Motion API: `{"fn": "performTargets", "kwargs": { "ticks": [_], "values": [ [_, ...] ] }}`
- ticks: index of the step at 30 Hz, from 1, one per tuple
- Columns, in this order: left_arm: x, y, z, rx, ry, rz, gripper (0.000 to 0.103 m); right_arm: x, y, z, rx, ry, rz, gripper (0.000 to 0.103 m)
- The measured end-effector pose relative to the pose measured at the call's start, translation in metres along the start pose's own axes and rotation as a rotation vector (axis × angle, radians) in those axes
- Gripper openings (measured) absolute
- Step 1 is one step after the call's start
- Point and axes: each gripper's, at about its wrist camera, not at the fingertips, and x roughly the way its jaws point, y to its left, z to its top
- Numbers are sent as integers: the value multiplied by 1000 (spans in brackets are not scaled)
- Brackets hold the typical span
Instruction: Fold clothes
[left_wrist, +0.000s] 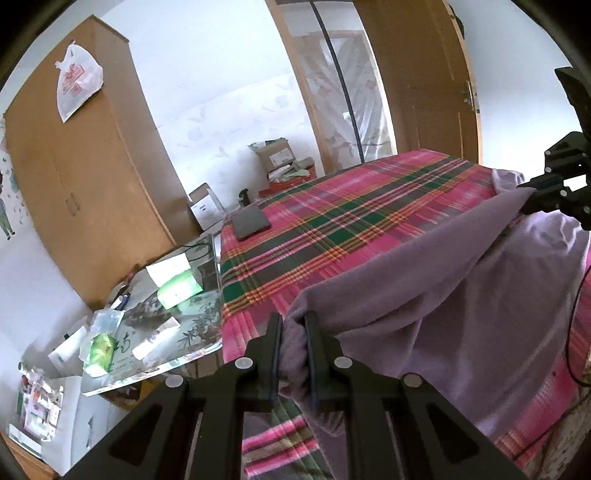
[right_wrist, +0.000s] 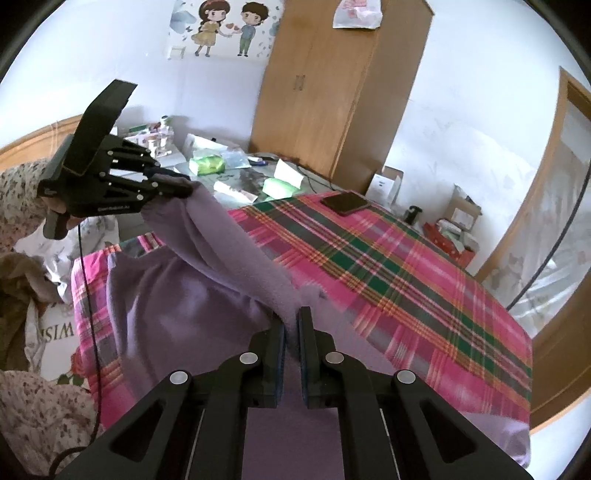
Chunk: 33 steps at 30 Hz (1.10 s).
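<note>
The purple top (right_wrist: 207, 295) is soft and fuzzy. Part of it lies on the plaid sheet (right_wrist: 399, 280) of the bed, on the near left side in the right wrist view. The rest is lifted up off the bed, and it hangs like a stretched band between the two grippers.

The right gripper (right_wrist: 292, 325) has its fingers (right_wrist: 277, 343) closed tight on one bunched edge of the top. The cloth sticks up a little past the tips. The left gripper (left_wrist: 293, 332) has its fingers (left_wrist: 275, 339) closed on another bunched bit of the top, with a thick fold squeezed between them. In the right wrist view the left gripper (right_wrist: 184, 188) is high on the left, with the cloth hanging down from its tip. A hand (right_wrist: 61, 212) holds its handle, and a black cable (right_wrist: 86, 295) drops from it.

A dark phone (right_wrist: 345, 203) lies flat on the far end of the sheet, well apart from the top. Past the bed stands a table (left_wrist: 192, 332) with a glass top. Green packs (left_wrist: 181, 290) and papers lie on it. Behind it is a brown wardrobe (right_wrist: 332, 92) with a white bag (left_wrist: 75, 79) hanging on it. A cartoon sticker (right_wrist: 225, 29) of two kids is on the white wall. Boxes (left_wrist: 277, 155) sit on the floor by the door (left_wrist: 417, 74).
</note>
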Motion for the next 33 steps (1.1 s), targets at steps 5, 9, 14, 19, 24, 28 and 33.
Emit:
{"fn": "performTargets", "kwargs": {
  "ticks": [5, 9, 14, 19, 24, 28, 33],
  "values": [
    [-6, -6, -16, -11, -12, -29, 12, 2, 8, -16, 27, 19, -15, 7],
    [-6, -6, -27, -30, 15, -81, 13, 7, 15, -30, 40, 38, -18, 7],
    [-16, 5, -42, -164, 27, -159, 18, 9, 19, -40, 63, 44, -6, 7],
    [-30, 11, -57, -286, 30, -196, 18, 11, 22, -49, 76, 50, 0, 7],
    [-49, 20, -74, -473, 7, -249, 18, 11, 24, -57, 101, 42, 10, 7],
    [-58, 27, -88, -635, 9, -313, 19, 11, 25, -67, 120, 48, 16, 7],
    [-59, 20, -100, -770, 31, -383, 27, 6, 29, -78, 124, 35, 12, 7]
  ]
}}
